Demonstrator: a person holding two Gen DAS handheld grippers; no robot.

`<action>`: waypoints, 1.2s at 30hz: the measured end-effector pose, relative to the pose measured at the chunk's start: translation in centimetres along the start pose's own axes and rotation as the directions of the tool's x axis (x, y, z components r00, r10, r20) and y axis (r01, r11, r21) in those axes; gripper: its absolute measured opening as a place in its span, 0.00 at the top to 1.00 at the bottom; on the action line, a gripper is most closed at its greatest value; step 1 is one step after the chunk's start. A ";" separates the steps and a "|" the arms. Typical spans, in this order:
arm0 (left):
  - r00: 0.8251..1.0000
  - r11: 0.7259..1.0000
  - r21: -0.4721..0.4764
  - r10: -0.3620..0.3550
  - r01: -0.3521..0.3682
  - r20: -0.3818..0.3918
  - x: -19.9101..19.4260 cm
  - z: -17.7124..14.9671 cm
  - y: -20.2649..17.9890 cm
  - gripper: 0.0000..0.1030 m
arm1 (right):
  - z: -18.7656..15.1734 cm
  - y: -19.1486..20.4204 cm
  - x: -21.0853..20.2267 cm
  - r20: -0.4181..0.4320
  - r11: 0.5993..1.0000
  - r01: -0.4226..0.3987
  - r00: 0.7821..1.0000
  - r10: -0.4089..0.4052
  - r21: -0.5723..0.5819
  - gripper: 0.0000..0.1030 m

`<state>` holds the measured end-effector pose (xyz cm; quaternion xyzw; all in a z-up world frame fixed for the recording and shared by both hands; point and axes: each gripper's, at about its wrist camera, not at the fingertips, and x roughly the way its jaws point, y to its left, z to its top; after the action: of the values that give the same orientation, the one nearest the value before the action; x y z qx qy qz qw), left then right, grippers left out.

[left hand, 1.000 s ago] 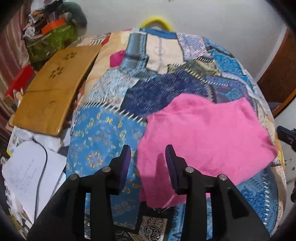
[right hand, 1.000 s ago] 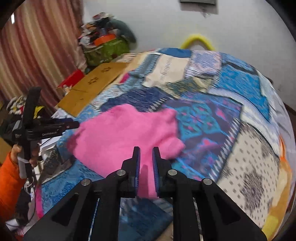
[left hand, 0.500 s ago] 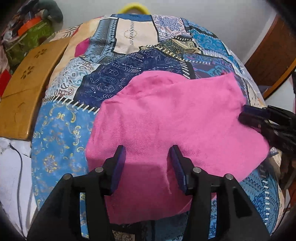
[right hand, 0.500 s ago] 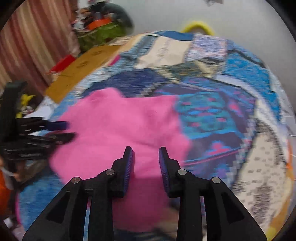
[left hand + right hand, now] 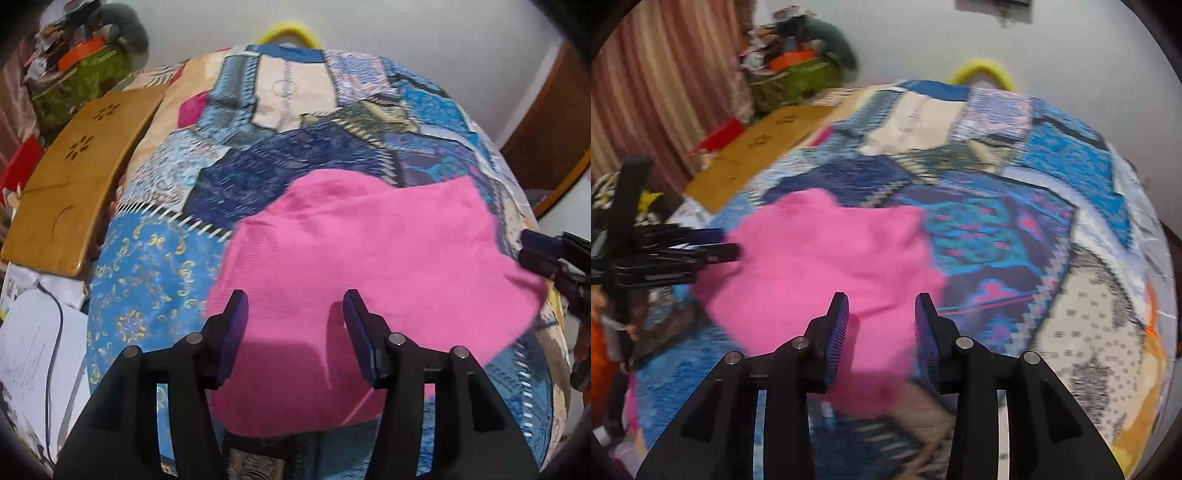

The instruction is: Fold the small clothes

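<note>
Nearest in each wrist view, the left gripper (image 5: 291,325) and right gripper (image 5: 881,325) hover over the near edge of the pink garment (image 5: 369,266); both pairs of jaws have just been opening and stand spread, gripping nothing. The garment lies flat at the near edge of the patchwork-covered bed (image 5: 155,280). This looks like the approach before a fold, so next each gripper probably needs to pinch a near corner and carry it toward the far edge.
</note>
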<state>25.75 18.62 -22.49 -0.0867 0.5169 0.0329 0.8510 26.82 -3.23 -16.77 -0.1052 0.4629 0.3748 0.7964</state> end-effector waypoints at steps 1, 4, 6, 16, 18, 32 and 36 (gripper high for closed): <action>1.000 1.000 0.018 -0.007 0.007 0.003 -0.2 -0.1 -0.7 0.49 | -0.1 0.5 0.2 -0.009 1.000 -0.022 1.000 0.022 -0.005 0.64; 1.000 0.997 0.071 -0.022 0.023 -0.012 0.1 -0.5 -2.4 0.46 | -0.7 1.6 1.8 -0.043 0.999 -0.048 0.998 0.048 -0.013 0.64; 0.999 0.995 0.096 -0.005 0.009 -0.041 1.0 -0.9 -3.1 0.45 | -1.1 1.1 2.5 -0.058 0.999 -0.053 0.997 0.054 0.013 0.64; 0.998 0.996 0.083 0.046 -0.043 -0.042 1.1 -3.4 -1.3 0.30 | -3.4 -1.7 1.3 -0.077 0.996 -0.018 0.997 0.025 0.090 0.63; 0.998 0.996 0.071 0.055 -0.052 -0.043 0.7 -3.6 -0.8 0.30 | -3.7 -1.8 0.8 -0.073 0.995 -0.020 0.997 0.027 0.101 0.63; 0.970 0.996 0.000 0.087 -0.089 0.227 -11.4 -1.3 -1.8 0.31 | -2.1 1.1 -8.1 0.133 0.999 0.046 0.990 -0.050 0.029 0.60; 0.925 0.997 0.010 0.063 -0.071 0.374 -16.9 -0.6 -3.8 0.31 | -1.1 2.9 -12.5 0.267 0.999 0.038 0.963 -0.040 0.013 0.60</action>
<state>17.89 15.36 -7.36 -0.0512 0.3488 0.0718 0.9331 20.44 -8.05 -6.71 -0.0599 0.3507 0.3682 0.8590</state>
